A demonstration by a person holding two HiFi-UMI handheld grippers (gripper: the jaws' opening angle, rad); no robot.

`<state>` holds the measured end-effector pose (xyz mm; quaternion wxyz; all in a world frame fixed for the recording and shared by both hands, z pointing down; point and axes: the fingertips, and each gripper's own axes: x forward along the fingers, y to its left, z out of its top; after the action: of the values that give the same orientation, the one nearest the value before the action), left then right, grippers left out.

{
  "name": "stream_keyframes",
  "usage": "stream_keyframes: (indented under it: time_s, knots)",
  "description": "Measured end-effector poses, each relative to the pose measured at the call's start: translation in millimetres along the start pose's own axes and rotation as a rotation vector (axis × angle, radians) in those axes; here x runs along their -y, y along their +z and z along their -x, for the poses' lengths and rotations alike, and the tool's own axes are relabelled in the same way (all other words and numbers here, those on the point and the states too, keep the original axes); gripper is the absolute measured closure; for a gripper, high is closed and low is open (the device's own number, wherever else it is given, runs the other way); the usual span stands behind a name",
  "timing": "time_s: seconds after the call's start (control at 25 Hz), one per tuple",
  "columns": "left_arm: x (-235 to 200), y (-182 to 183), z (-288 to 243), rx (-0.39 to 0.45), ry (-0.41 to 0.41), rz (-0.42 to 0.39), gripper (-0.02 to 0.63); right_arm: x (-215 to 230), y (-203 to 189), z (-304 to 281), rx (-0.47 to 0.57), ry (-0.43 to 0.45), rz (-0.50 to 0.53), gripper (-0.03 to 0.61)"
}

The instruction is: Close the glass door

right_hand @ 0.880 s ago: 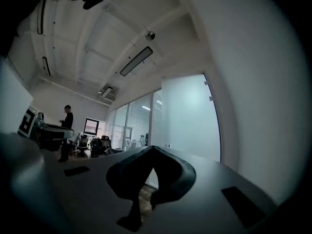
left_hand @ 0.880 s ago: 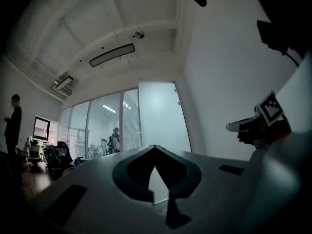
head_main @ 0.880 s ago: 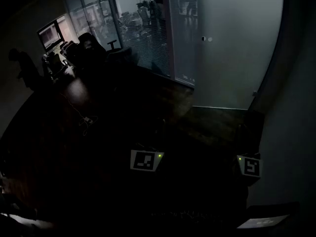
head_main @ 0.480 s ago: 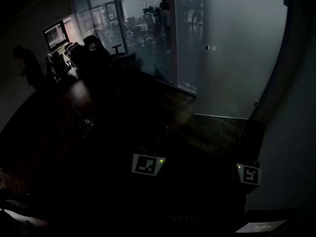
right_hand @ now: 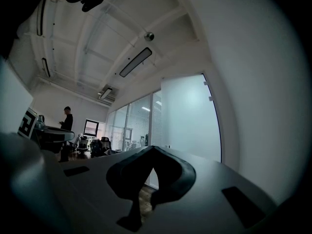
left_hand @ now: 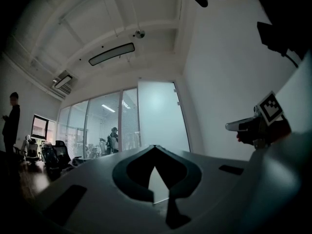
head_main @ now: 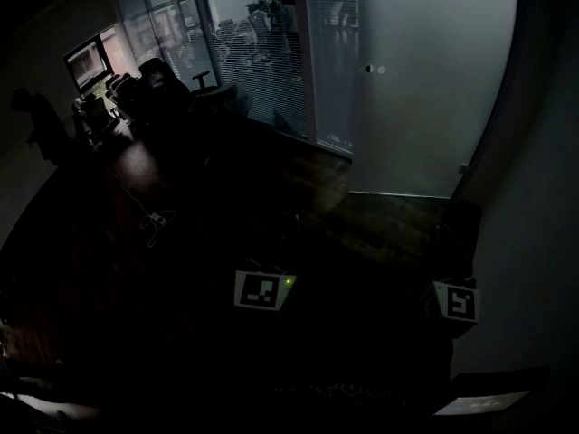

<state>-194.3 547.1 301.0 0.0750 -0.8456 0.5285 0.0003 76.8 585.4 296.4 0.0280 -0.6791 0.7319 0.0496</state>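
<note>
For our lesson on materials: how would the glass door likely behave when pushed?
Probably heavy and rigid: the glass door is a tall frosted pane. It likely swings on the fittings at its right edge, so pushing near the knob should be easiest.

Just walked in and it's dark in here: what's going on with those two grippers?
A person holds two grippers out in front, facing the frosted glass door ahead. The left gripper and right gripper are both shut, with nothing between their jaws, and neither touches the door. Whether the door is fully closed is unclear. A bystander stands far off at the left.
</note>
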Motion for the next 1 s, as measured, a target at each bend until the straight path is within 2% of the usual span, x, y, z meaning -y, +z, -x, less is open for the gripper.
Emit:
stream_keyframes:
  time_s: [0.4, 0.72, 0.88, 1.0]
  knots:
    - [-6, -10, 0, 0.017, -0.025, 0.035, 0.612, -16, -6, -3, 0.006, 0.009, -0.016, 0.577]
    - [-14, -8, -5, 0.031, -0.091, 0.013, 0.612, -31, -4, -16, 0.016, 0.013, -0.062, 0.576]
    - [-16, -15, -11, 0.01, -0.166, -0.002, 0.612, -43, -7, -25, 0.009, 0.015, -0.061, 0.577]
    - [-23, -18, -14, 0.023, -0.186, -0.01, 0.612, -52, -10, -33, 0.01, 0.013, -0.062, 0.576]
